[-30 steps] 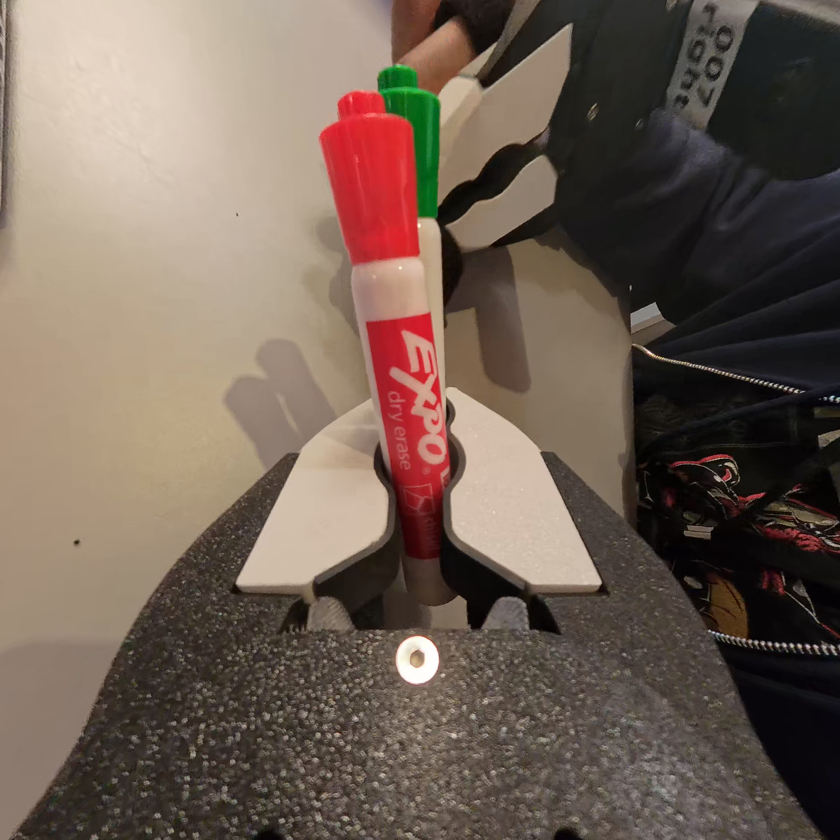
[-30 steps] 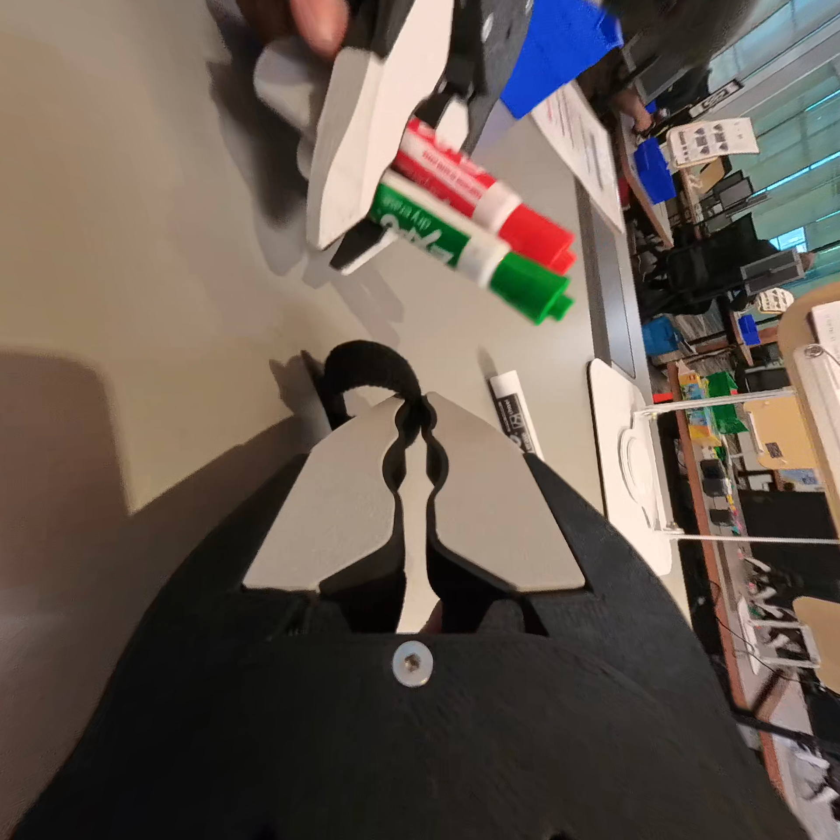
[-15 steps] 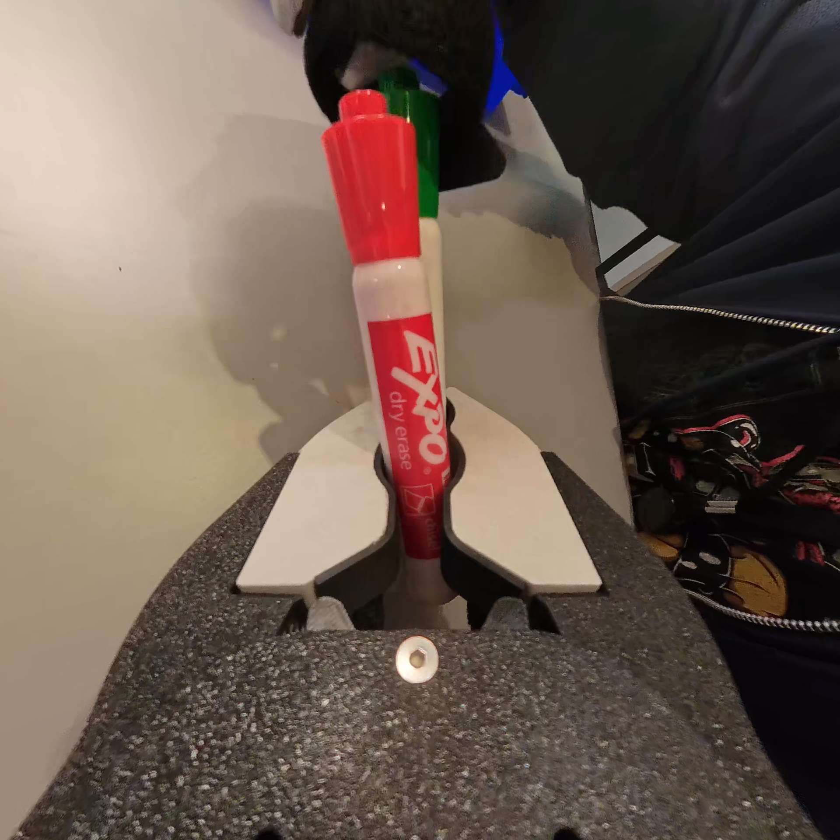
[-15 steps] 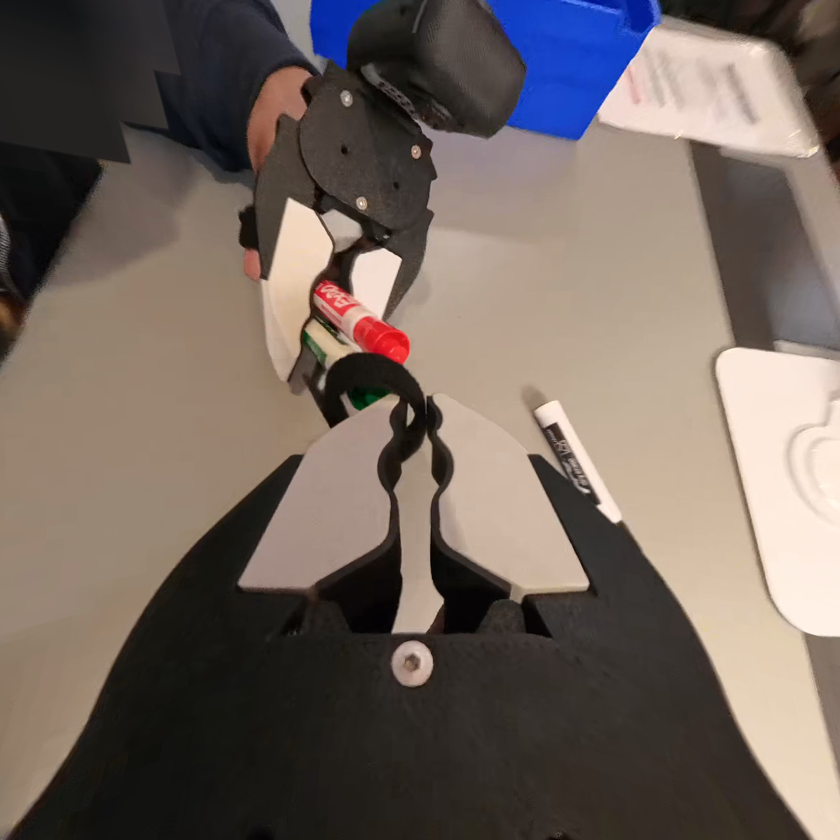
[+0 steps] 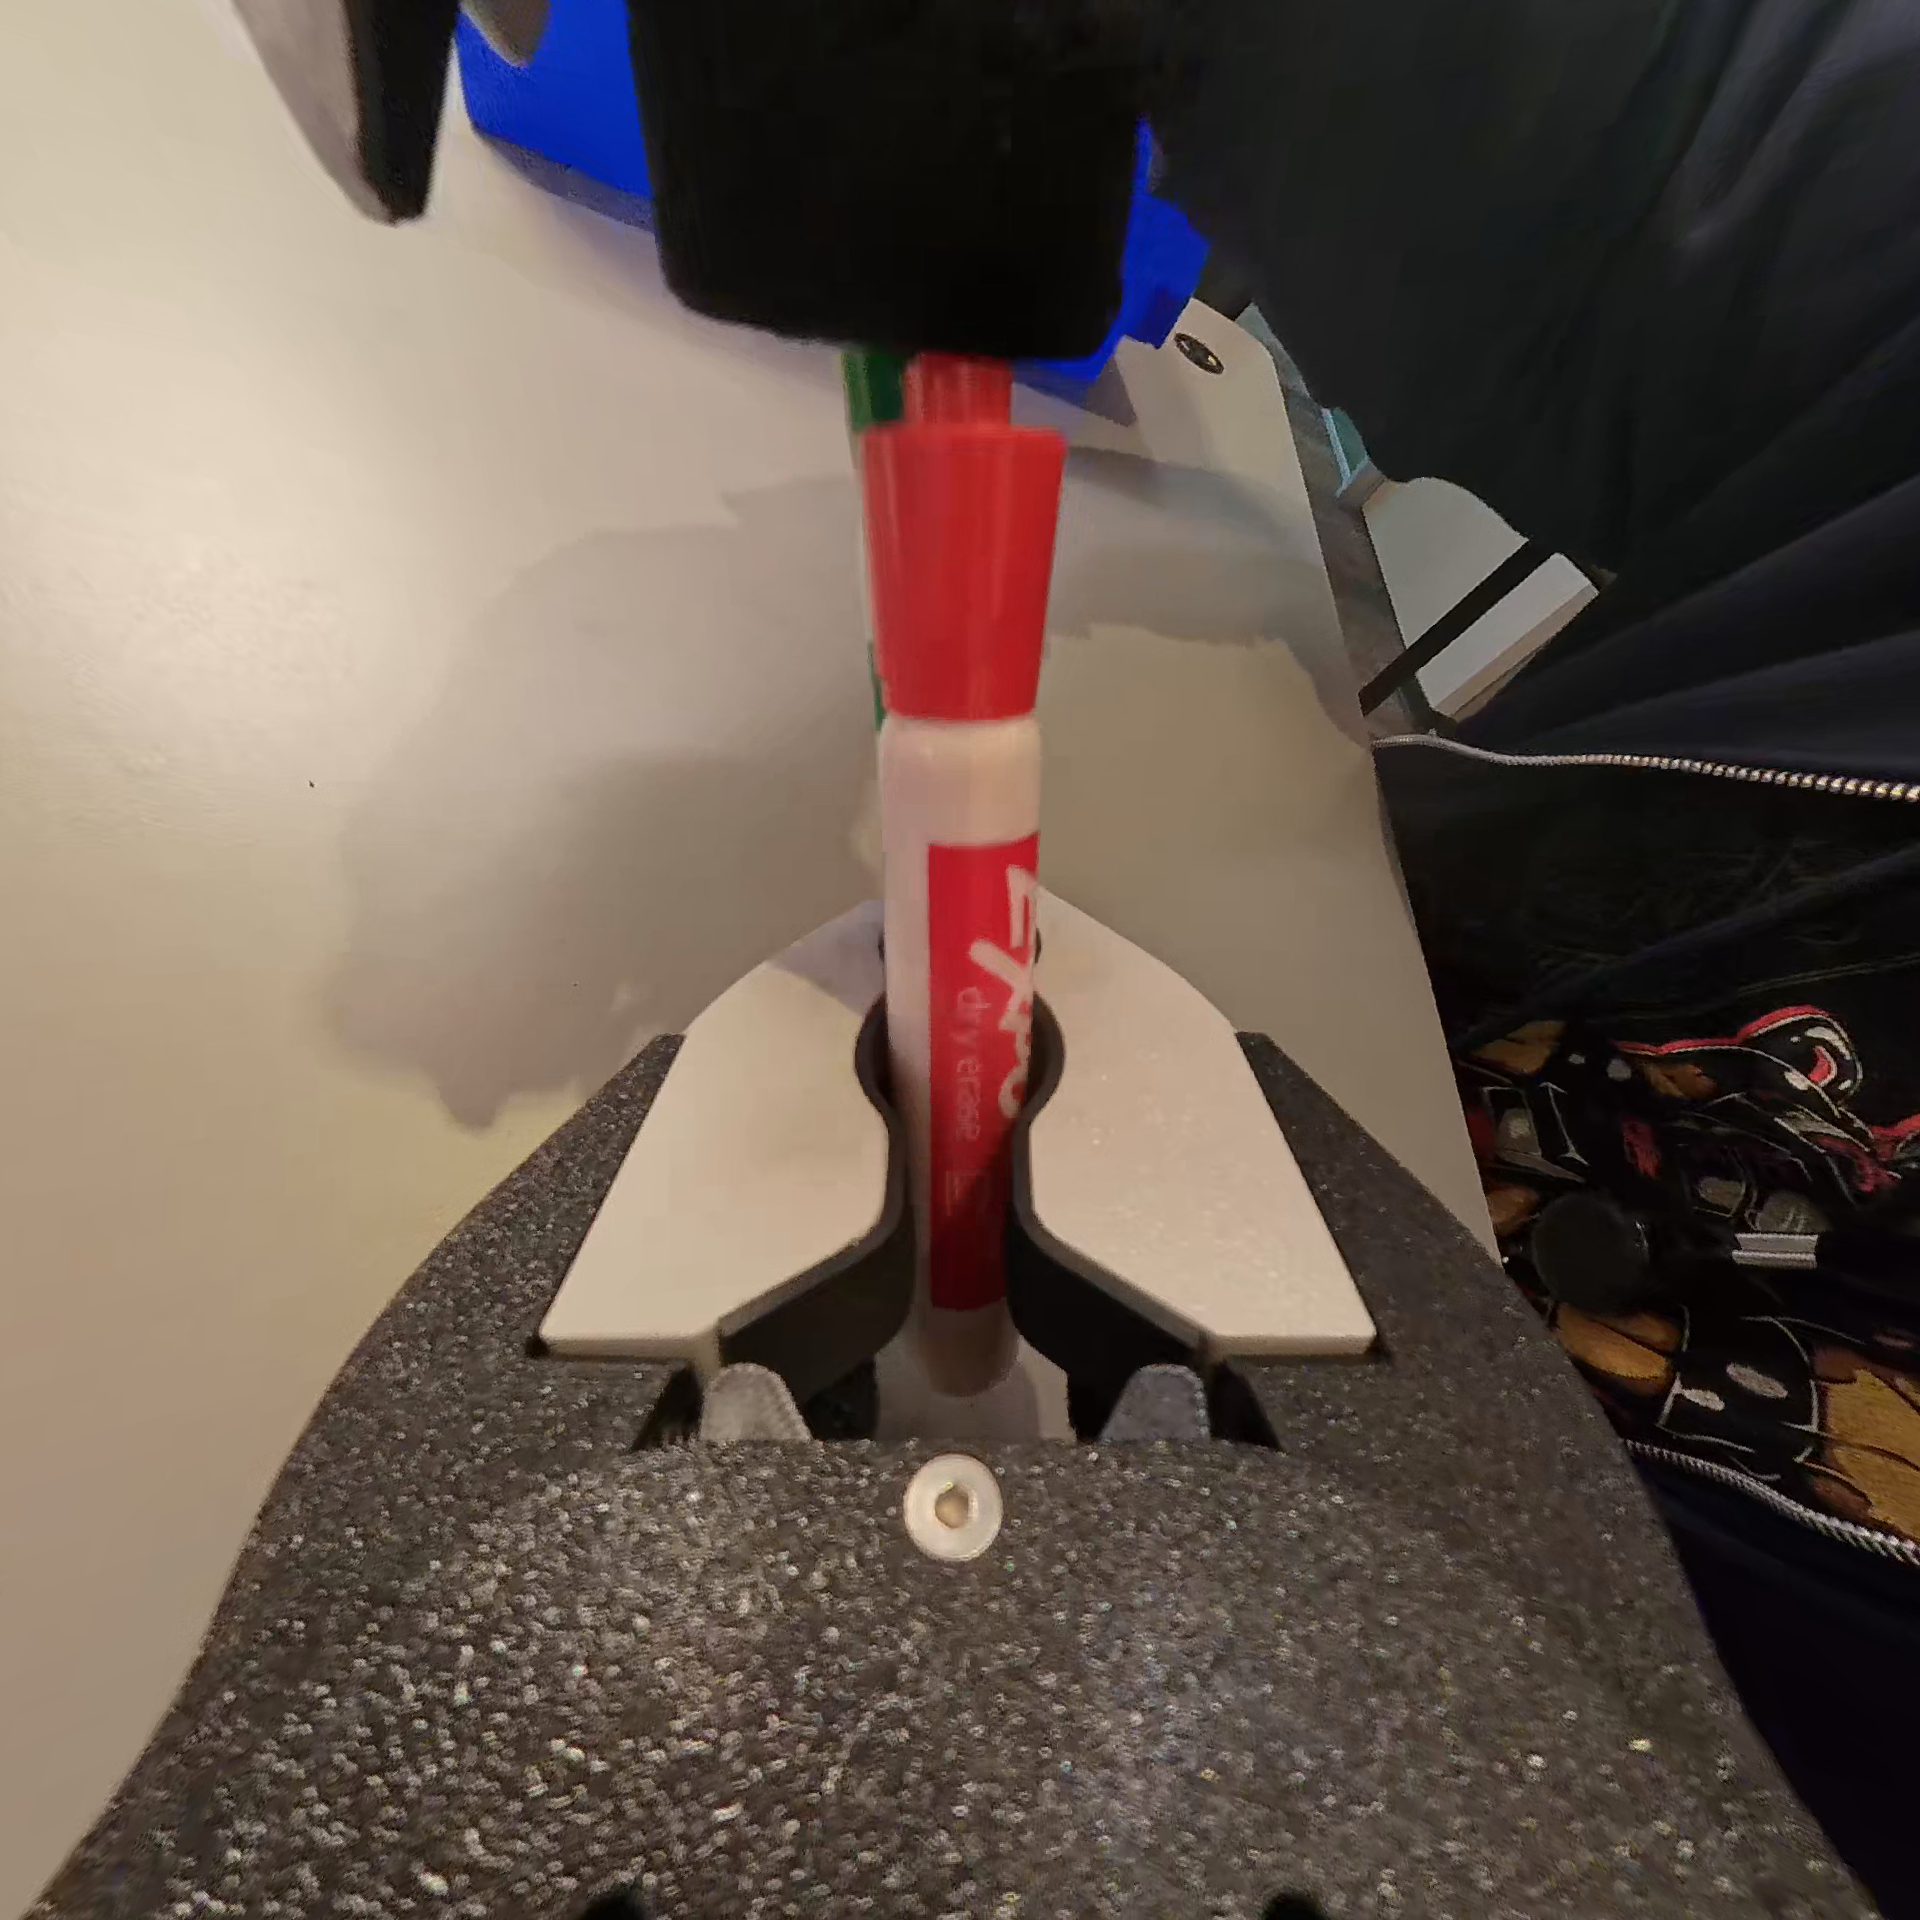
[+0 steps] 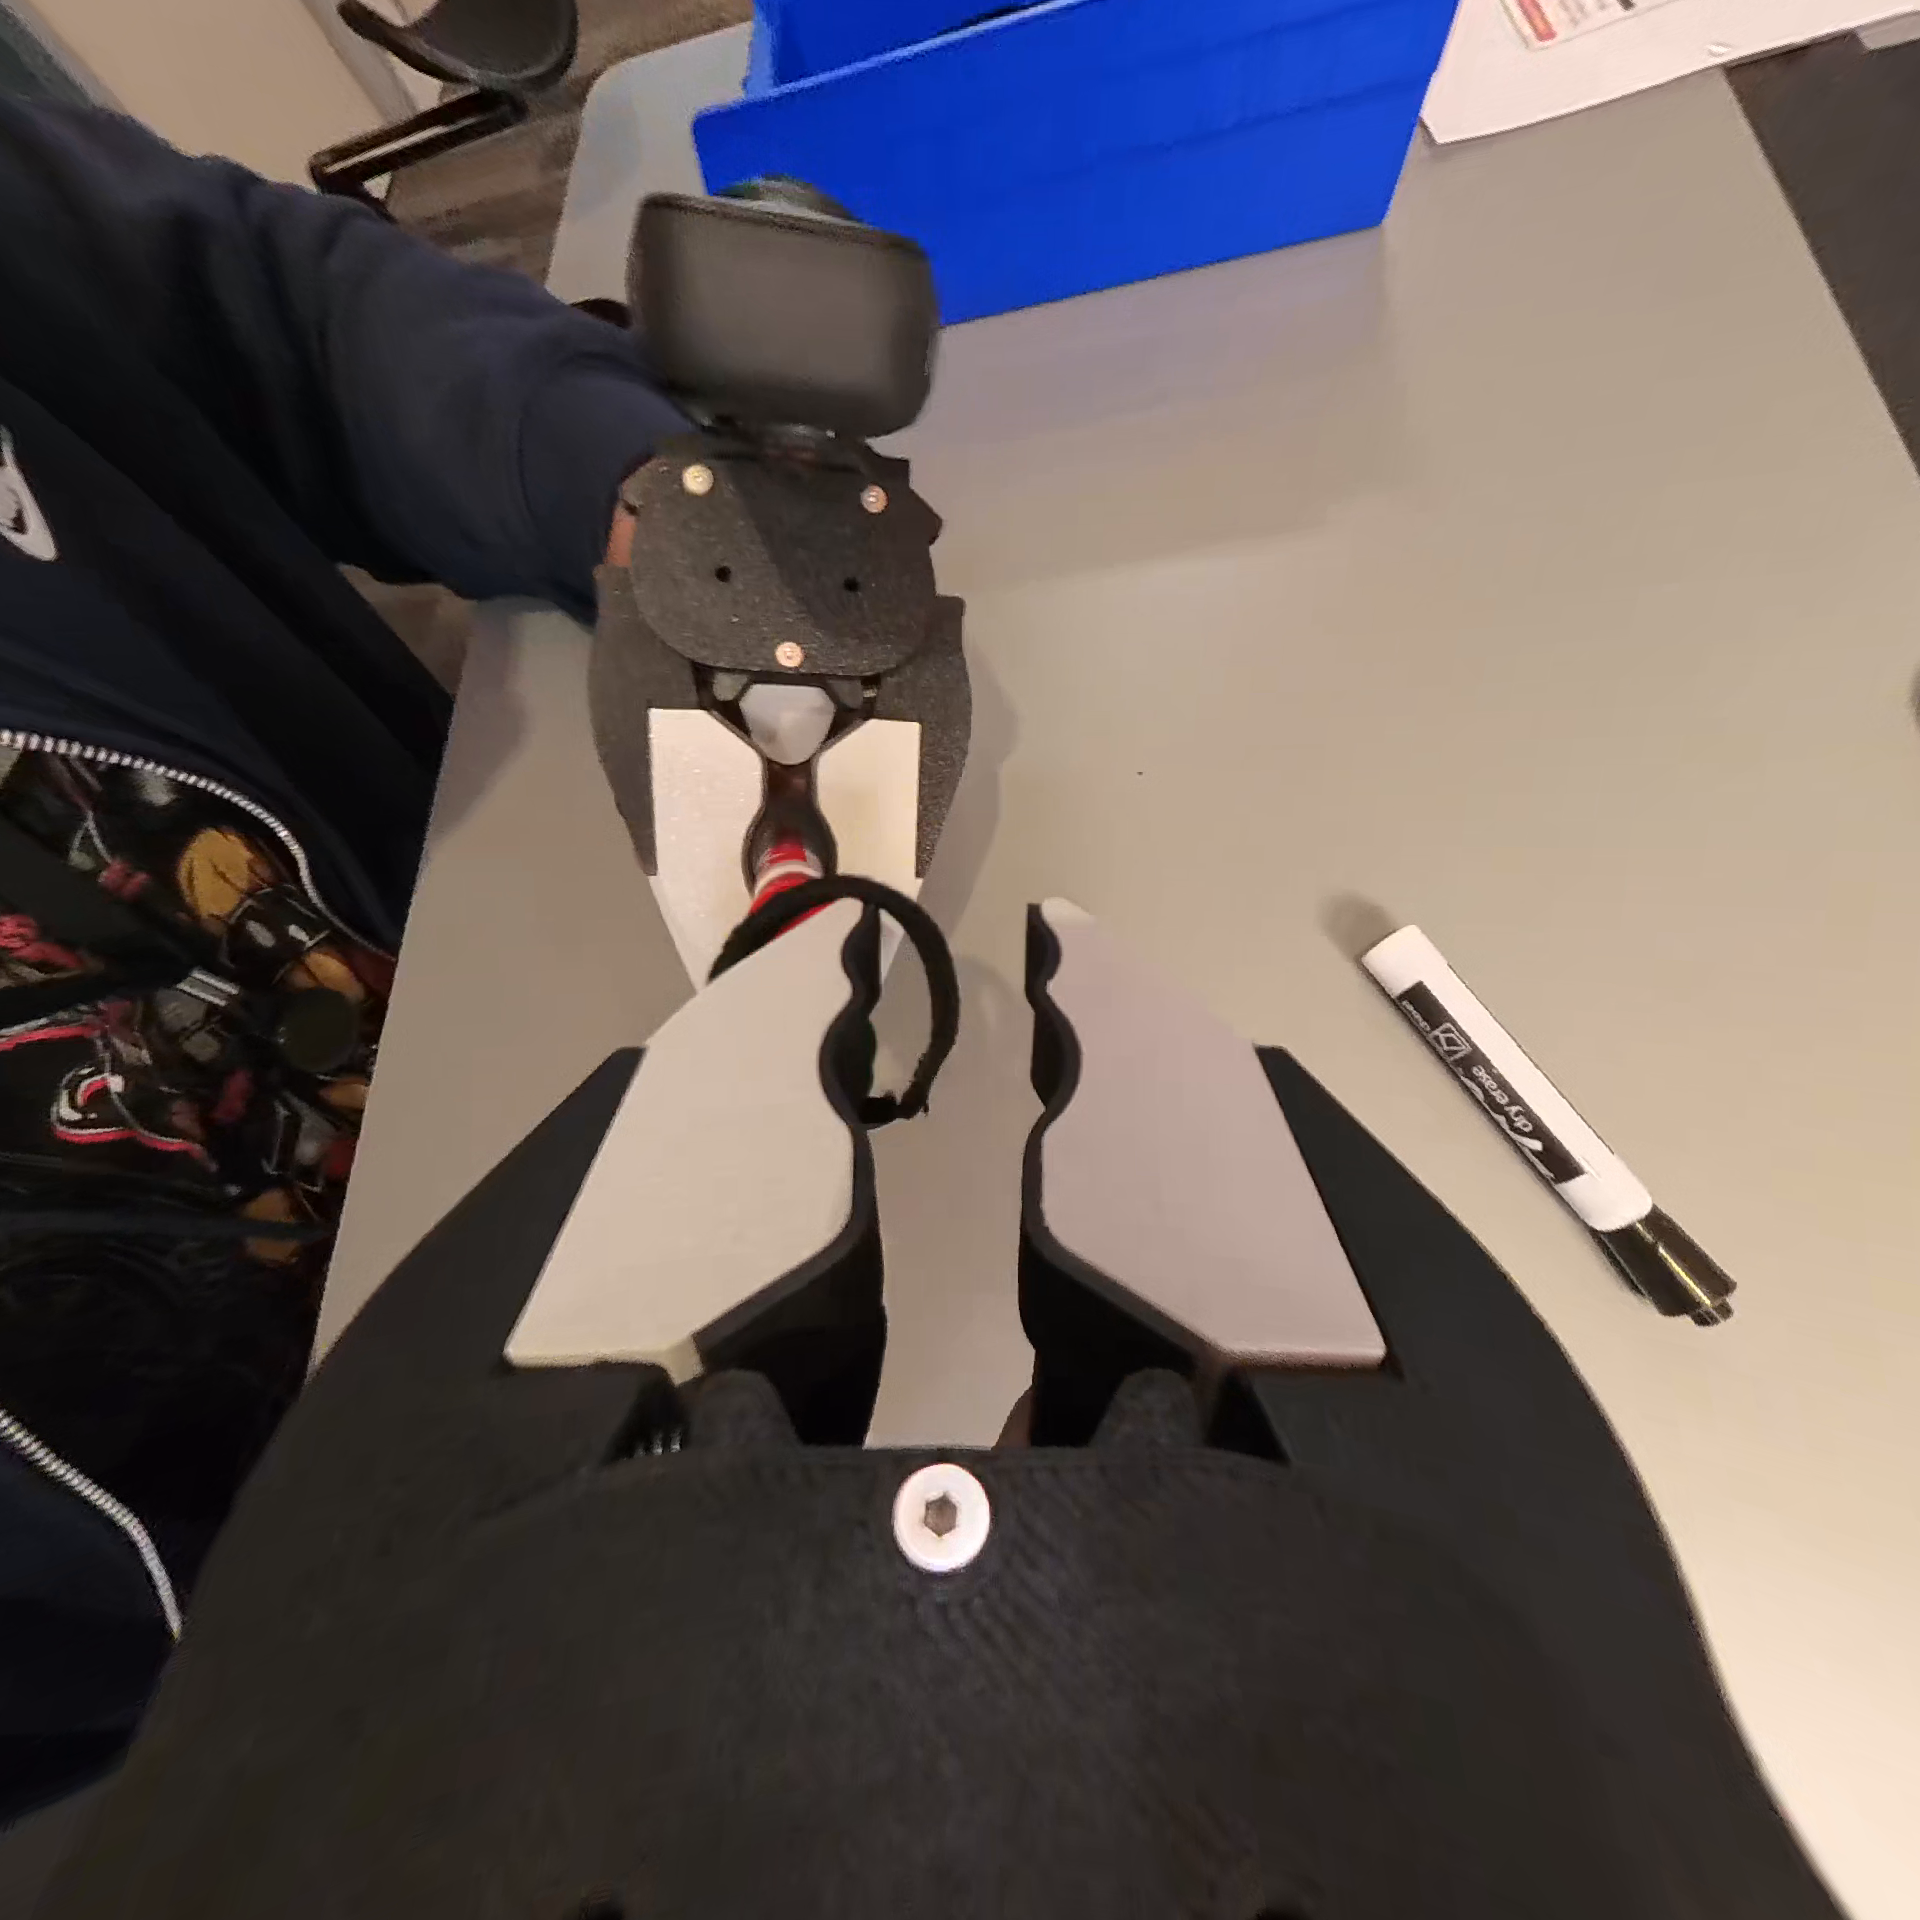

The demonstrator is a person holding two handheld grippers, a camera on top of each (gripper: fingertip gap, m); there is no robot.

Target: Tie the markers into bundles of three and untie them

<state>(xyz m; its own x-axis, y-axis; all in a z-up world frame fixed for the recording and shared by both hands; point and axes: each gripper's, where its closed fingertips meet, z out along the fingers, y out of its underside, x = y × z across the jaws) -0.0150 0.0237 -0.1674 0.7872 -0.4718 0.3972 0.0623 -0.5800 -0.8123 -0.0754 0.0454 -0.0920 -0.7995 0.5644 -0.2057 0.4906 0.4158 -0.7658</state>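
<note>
Two markers, the red marker (image 5: pixel 961 831) with a green marker (image 5: pixel 868 390) behind it, sit clamped in the left gripper (image 5: pixel 956 1049) while the right gripper (image 6: pixel 945 997), jaws parted, leaves the black band (image 6: pixel 914 997) looped near their caps, so bundling is underway and next calls for fetching the black marker (image 6: pixel 1507 1112) lying on the table (image 6: pixel 1455 623).

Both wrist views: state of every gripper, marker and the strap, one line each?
left gripper: shut on the red marker.
green marker: capped, mostly hidden behind the red one.
right gripper: open, holding nothing.
black strap: looped over the marker tips, loose end free.
black marker: capped, lying alone on the table.
</note>
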